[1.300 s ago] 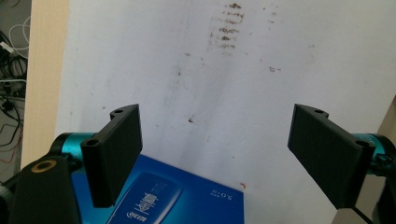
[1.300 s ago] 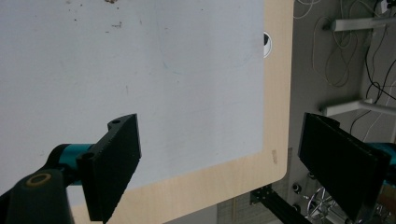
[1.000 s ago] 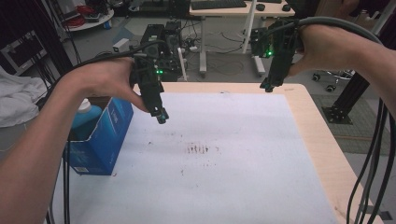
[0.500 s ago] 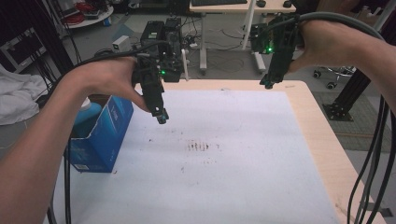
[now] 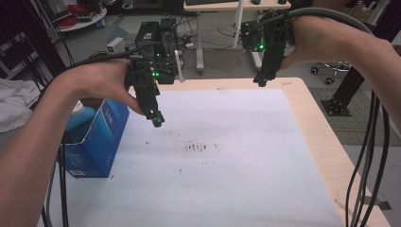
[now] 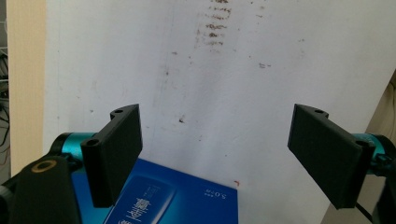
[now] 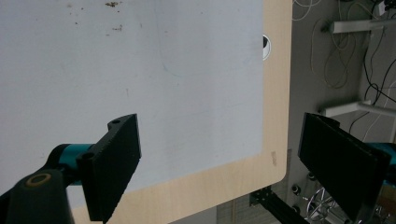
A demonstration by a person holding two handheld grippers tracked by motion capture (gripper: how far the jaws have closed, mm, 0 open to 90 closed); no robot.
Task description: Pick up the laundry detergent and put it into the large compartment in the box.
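Above the white mat (image 5: 236,156), both the left gripper (image 5: 157,119) and right gripper (image 5: 261,81) hang spread and empty, the blue box (image 5: 97,137) untouched at the mat's left edge, so nothing seems begun.

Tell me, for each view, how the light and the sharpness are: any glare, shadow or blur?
High view: even room light, no glare on the white sheet, soft focus overall, the blue box partly shaded by the forearm. Left gripper view: sheet bright, stains fairly sharp, the near fingers dark with little detail. Right gripper view: sheet greyish, evenly lit, fingers dark too.
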